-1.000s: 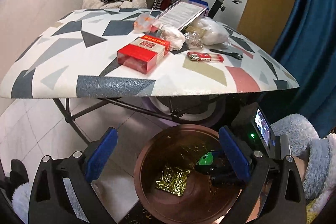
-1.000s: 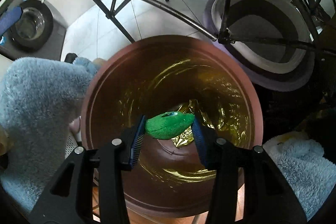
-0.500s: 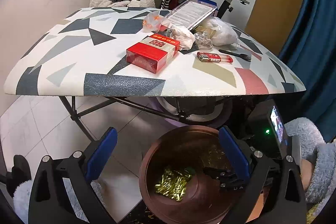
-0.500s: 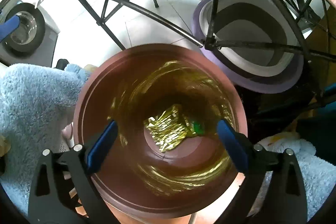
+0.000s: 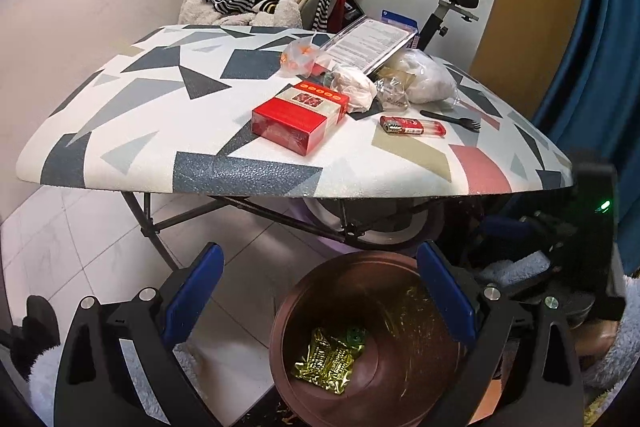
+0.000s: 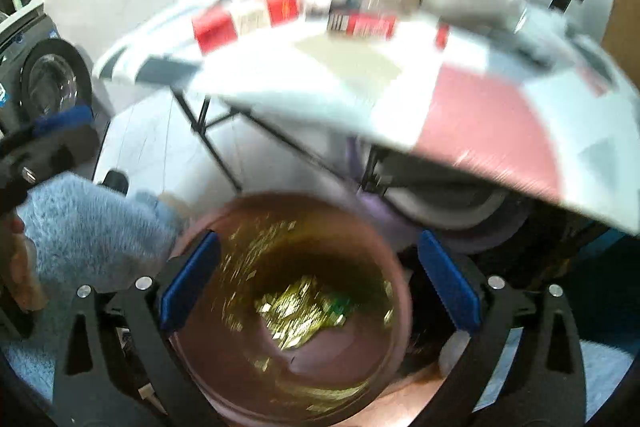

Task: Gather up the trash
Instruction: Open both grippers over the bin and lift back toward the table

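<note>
Inside round brown bin [image 5: 404, 391]: crumpled gold foil wrapper [image 5: 325, 367] and small green scrap [image 5: 354, 334] are seen. Left gripper [image 5: 318, 295] and right gripper [image 6: 318, 281] are held agape, empty.

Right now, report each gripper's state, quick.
Left gripper: open, holding nothing, above the brown bin.
Right gripper: open, holding nothing, over the same bin.

white wall [image 5: 100, 11] | tiled floor [image 5: 80, 243] | blue curtain [image 5: 600, 59] | exercise bike [image 5: 448, 7]
</note>
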Motion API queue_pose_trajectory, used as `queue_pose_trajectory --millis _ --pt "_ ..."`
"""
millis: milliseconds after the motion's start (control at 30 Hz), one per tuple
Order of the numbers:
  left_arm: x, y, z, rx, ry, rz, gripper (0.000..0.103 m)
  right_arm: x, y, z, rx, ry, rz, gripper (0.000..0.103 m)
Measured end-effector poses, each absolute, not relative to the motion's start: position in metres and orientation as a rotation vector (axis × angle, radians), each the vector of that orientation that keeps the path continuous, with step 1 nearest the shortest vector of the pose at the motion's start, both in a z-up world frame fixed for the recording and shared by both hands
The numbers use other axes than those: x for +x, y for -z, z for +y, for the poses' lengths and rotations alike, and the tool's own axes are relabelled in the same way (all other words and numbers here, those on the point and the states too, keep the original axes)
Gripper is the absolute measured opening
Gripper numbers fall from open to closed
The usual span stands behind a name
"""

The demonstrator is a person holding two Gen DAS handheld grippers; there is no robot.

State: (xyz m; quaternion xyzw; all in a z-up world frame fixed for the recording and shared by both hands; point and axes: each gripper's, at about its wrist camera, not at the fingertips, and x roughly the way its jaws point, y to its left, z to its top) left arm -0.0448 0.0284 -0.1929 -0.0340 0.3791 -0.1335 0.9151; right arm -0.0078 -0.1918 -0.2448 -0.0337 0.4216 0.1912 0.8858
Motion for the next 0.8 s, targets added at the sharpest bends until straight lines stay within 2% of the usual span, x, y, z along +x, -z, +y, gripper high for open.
queue_pose_trajectory --millis 433,800 --pt "-0.048 0.188 0.023 -0.049 0.289 0.755 0.095 -0.015 0.196 -0.227 -0.031 -0.292 0.617 0.097" --pt "-0.045 0.175 0.027 -0.018 0.247 0.717 0.095 -0.007 0.19 -0.247 0.039 -0.27 0.616 0.097"
